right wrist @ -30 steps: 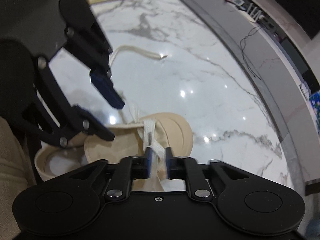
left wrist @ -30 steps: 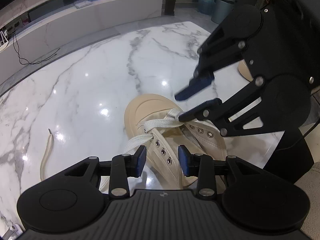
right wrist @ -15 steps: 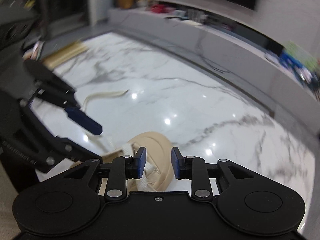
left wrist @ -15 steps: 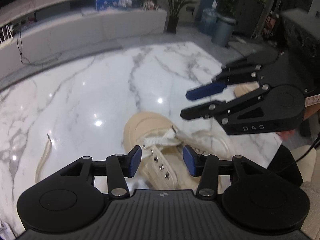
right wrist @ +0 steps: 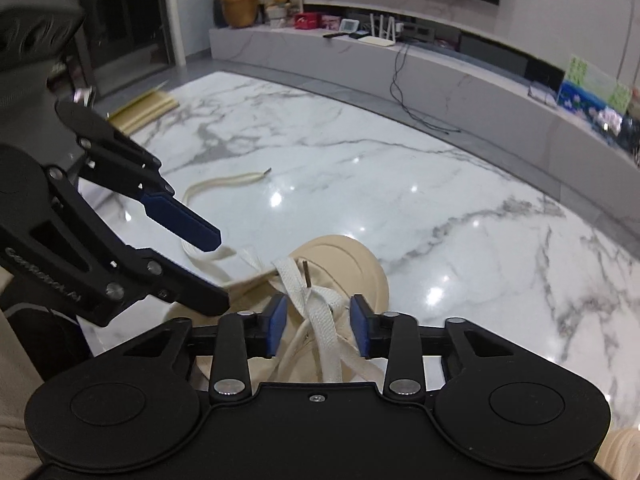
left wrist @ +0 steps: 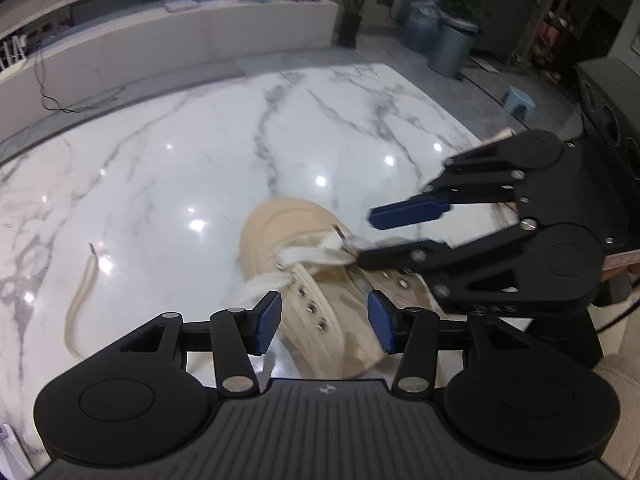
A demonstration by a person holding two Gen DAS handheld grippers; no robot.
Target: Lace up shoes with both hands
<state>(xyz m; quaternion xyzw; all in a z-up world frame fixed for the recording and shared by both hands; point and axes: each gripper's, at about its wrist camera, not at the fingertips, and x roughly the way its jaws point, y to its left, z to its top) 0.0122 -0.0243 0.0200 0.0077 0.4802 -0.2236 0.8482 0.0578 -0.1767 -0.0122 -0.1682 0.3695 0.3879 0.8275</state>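
Note:
A beige canvas shoe point(left wrist: 280, 224) lies on the white marble table point(left wrist: 160, 180), toe pointing away, with a flat white lace point(left wrist: 316, 254) crossed through its front eyelets. My left gripper point(left wrist: 324, 316) hangs open above the eyelet row, with nothing held. My right gripper point(right wrist: 318, 324) straddles the crossed lace point(right wrist: 294, 280) over the shoe point(right wrist: 348, 256); its jaws are closing, and a gap still shows between the pads and the lace. The lace's dark tip point(right wrist: 307, 274) pokes up just ahead. Each gripper appears in the other's view: right point(left wrist: 366, 238), left point(right wrist: 220, 270).
A second loose lace point(left wrist: 82, 296) point(right wrist: 224, 182) lies curved on the table to the left of the shoe. A yellowish flat object point(right wrist: 148, 106) rests at the table's far left corner. Beige fabric point(left wrist: 624, 380) borders the near edge.
My right gripper rolled and let go of the lace it was pinching; its jaws now stand around the lace. My left jaws widened. The shoe stayed put.

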